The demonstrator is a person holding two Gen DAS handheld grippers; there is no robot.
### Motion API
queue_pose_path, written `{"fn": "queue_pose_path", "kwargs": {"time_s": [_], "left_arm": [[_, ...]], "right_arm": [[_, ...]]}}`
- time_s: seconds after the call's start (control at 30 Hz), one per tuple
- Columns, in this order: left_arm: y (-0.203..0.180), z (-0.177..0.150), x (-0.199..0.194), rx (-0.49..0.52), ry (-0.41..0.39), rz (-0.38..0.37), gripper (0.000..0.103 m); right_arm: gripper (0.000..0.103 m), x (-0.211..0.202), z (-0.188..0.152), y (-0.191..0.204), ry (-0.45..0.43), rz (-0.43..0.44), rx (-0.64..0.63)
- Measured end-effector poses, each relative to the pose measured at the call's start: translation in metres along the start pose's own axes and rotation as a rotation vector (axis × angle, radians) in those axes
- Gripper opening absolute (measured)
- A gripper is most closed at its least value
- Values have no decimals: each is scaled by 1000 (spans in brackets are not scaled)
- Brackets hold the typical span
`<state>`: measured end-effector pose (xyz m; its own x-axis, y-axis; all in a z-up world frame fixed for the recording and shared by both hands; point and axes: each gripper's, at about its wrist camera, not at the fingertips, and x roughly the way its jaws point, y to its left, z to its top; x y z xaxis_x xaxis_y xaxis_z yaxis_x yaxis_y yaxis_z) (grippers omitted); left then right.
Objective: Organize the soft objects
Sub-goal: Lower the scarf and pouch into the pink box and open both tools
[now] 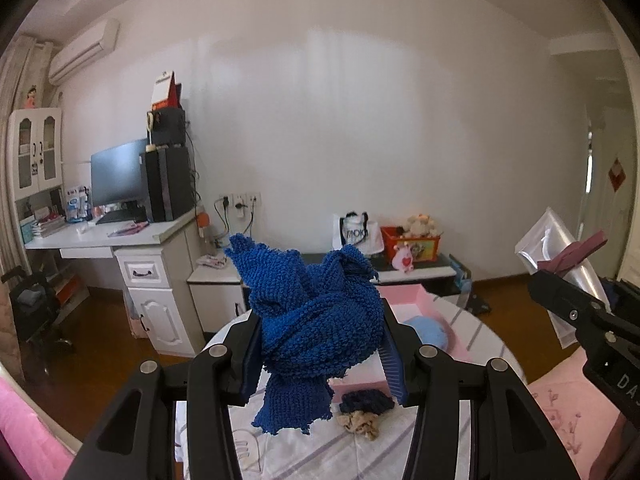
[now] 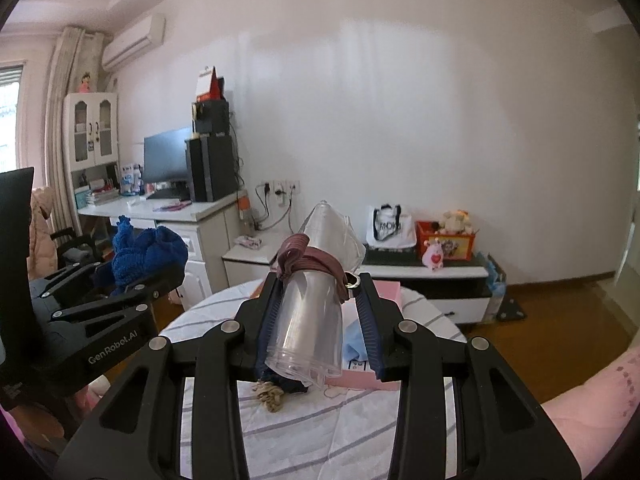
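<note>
Above the striped surface (image 1: pixel 360 452), my left gripper (image 1: pixel 320 344) clamped a blue knitted scarf (image 1: pixel 316 320) while my right gripper (image 2: pixel 320 316) pinched a clear plastic bag (image 2: pixel 308 320) between its fingers.

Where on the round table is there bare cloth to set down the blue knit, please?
The striped tablecloth is bare on the near side, in front of the beige scrunchie and dark scrunchie. Farther back is crowded: the pink box holding a light blue item fills it.
</note>
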<state>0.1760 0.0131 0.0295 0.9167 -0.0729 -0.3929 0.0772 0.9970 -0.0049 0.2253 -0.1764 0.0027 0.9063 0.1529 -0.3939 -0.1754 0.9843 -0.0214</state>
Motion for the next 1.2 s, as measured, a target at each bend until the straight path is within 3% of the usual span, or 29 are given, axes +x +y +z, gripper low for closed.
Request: {"fn": "queue_pose_path", "kwargs": {"time_s": [0.3, 0.53, 0.7, 0.9, 0.97, 1.07, 1.2], "left_arm": [[-8, 54, 137, 26, 122, -11, 47], [-4, 76, 244, 7, 235, -9, 47], [-4, 94, 317, -1, 295, -15, 49], [-1, 103, 365, 5, 311, -14, 54], [0, 107, 380, -8, 327, -13, 74], [6, 97, 377, -16, 318, 7, 89], [5, 88, 374, -21, 321, 21, 90]], "right_arm": [[35, 104, -14, -17, 136, 24, 31], [35, 166, -35, -28, 238, 46, 36], [36, 200, -47, -31, 294, 61, 36], [40, 217, -51, -37, 303, 58, 42], [53, 218, -53, -39, 305, 58, 49], [76, 217, -53, -42, 296, 45, 64], [78, 213, -50, -46, 284, 20, 67]]}}
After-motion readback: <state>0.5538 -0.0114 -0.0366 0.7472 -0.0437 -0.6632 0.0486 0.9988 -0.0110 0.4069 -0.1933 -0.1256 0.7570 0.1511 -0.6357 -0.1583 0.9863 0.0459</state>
